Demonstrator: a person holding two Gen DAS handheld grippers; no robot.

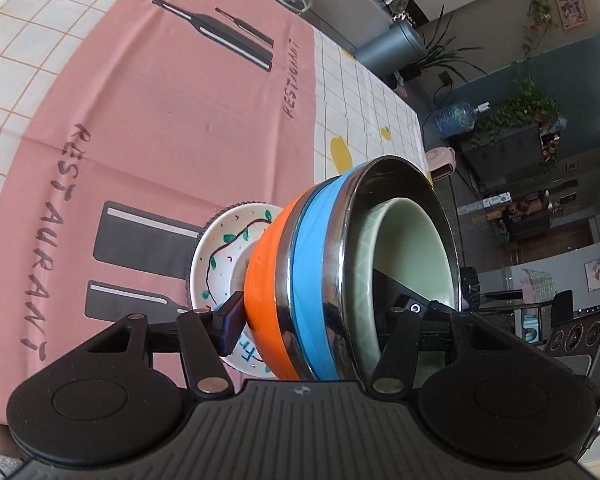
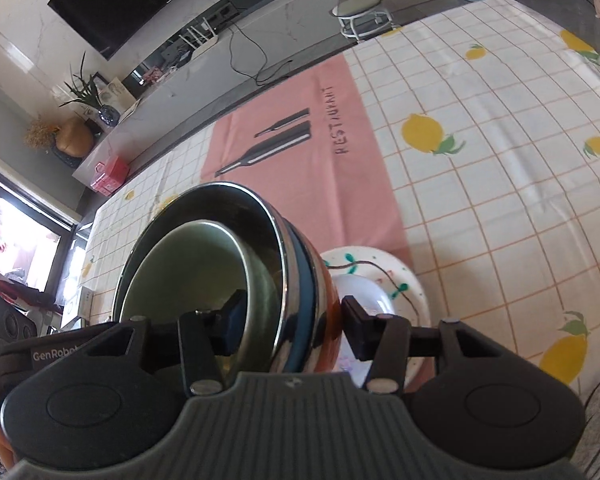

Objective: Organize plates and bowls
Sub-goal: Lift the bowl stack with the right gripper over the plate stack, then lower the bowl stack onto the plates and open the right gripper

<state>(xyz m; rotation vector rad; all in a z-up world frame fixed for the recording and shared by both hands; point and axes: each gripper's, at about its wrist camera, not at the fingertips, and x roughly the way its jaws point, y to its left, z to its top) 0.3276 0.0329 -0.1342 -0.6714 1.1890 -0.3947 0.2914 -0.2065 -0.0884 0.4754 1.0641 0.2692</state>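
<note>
Both grippers, left (image 1: 320, 320) and right (image 2: 292, 320), clamp the bowl stack (image 1: 320, 272) over the plate (image 1: 220, 256); next, lower it squarely.

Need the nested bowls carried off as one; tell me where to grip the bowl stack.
Grip the rim wall of the steel-rimmed blue and orange bowl stack, one finger inside the pale green inner bowl and one outside, from opposite sides, as the left claw and right claw do. The curved sides give no other flat hold above the painted white plate.

Bright daylight, sharp focus, strong fisheye bending at edges, dark corners.
</note>
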